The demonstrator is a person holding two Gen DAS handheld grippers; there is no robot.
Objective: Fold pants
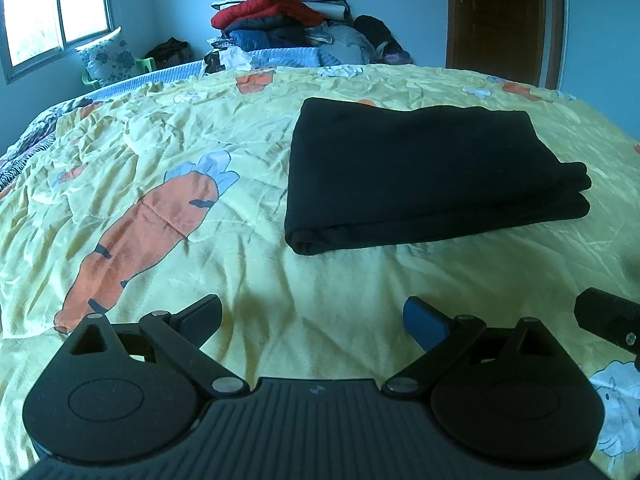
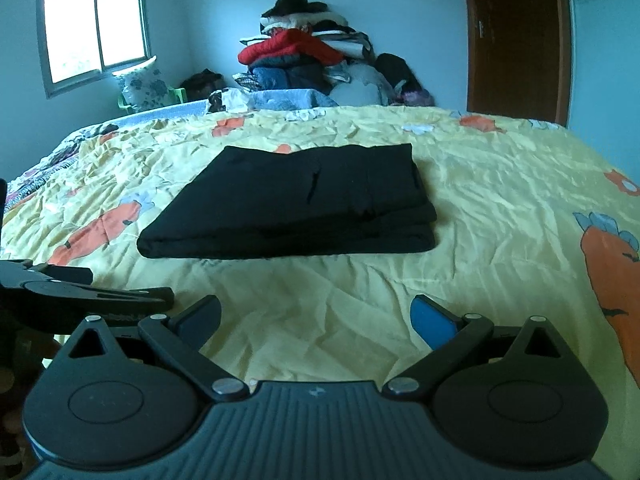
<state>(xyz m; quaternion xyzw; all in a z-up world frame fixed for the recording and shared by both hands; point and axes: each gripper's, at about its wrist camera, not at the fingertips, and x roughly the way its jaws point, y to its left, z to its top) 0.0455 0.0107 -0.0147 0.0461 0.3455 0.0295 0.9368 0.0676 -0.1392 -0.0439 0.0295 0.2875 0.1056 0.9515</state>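
1. The fingers (image 1: 202,320) of the left gripper (image 1: 314,320) are spread wide and grip nothing; only yellow bedspread (image 1: 320,288) shows between them.
2. The fingers (image 2: 200,322) of the right gripper (image 2: 316,320) are spread just as wide, also with nothing between them; one pad on each gripper is blue.
3. The black pants (image 2: 296,200) lie folded into a flat, layered rectangle on the bed, ahead of both grippers and apart from them; the stacked edges show at the near right corner.
4. In the right wrist view the left gripper appears at the left edge, beside the right one.
5. The bedspread is wrinkled and printed with orange carrots (image 1: 148,232).
6. A tall pile of clothes (image 2: 308,64) stands behind the bed; a window (image 2: 94,26) is on the left, a brown door (image 2: 516,40) on the right.
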